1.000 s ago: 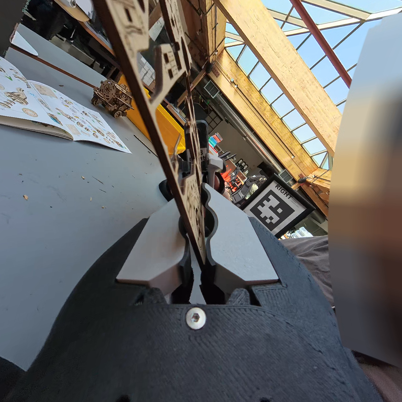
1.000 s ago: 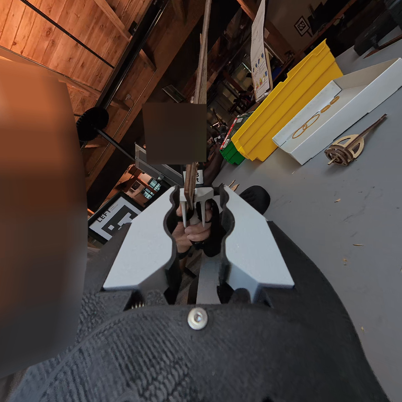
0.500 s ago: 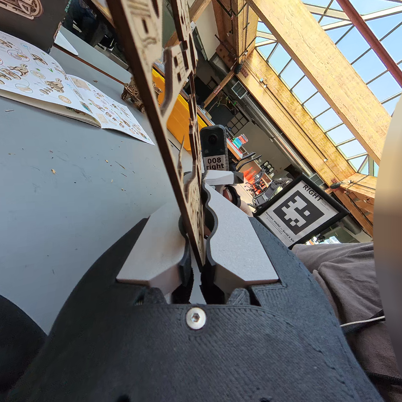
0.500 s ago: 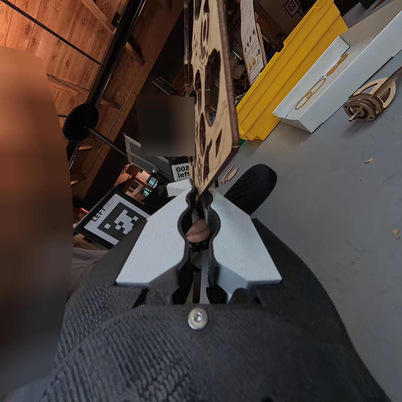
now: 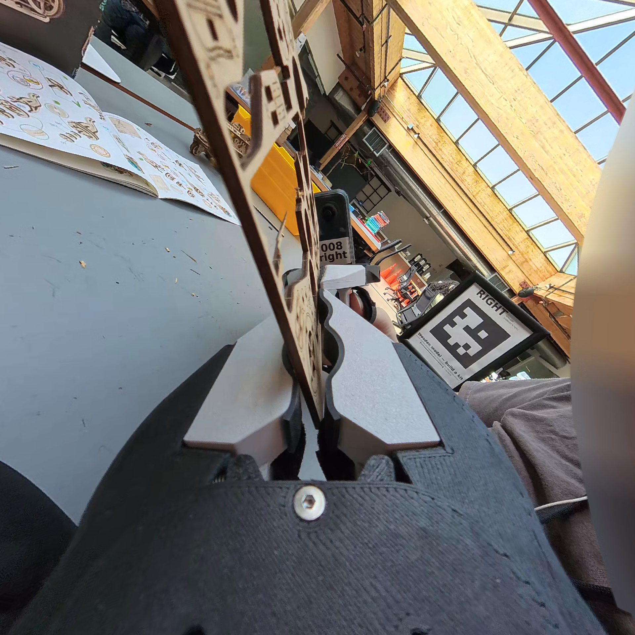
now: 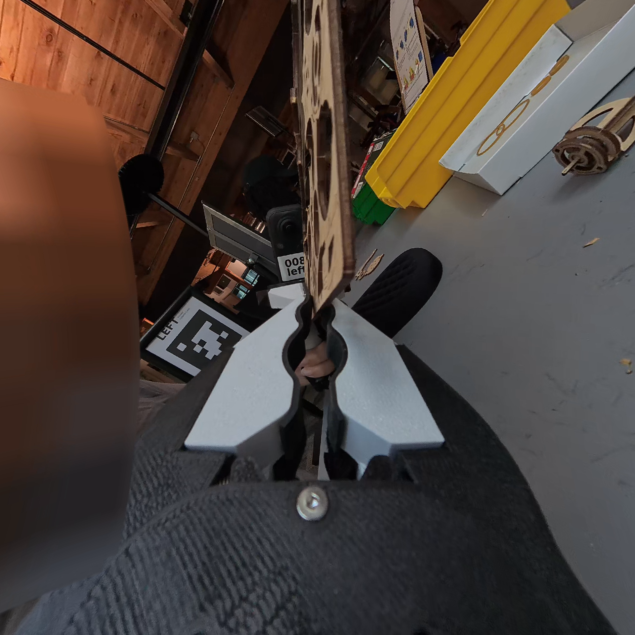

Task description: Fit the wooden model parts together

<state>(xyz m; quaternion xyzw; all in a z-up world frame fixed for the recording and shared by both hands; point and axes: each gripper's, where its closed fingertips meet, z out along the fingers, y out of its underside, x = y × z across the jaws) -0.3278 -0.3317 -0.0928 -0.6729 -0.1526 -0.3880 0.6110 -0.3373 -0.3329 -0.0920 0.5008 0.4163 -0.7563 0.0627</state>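
Observation:
A thin laser-cut wooden parts sheet stands upright on edge above the grey table. My left gripper is shut on its lower part, with the sheet running deep between the grey fingers. In the right wrist view the same sheet rises from my right gripper, which is shut on its lower corner at the very fingertips. The two grippers face each other across the sheet. The right gripper also shows in the left wrist view, just behind the sheet.
An open instruction booklet and a small wooden model lie at the far left. A yellow bin, a green bin, a white box and a wooden wheel assembly are at the right. Wood chips dot the table. Less than 4 cm separates the two grippers' tips.
One second ago my right gripper was open and short of the sheet. It has moved in and shut on the sheet's lower corner. My left gripper has kept its grip throughout.

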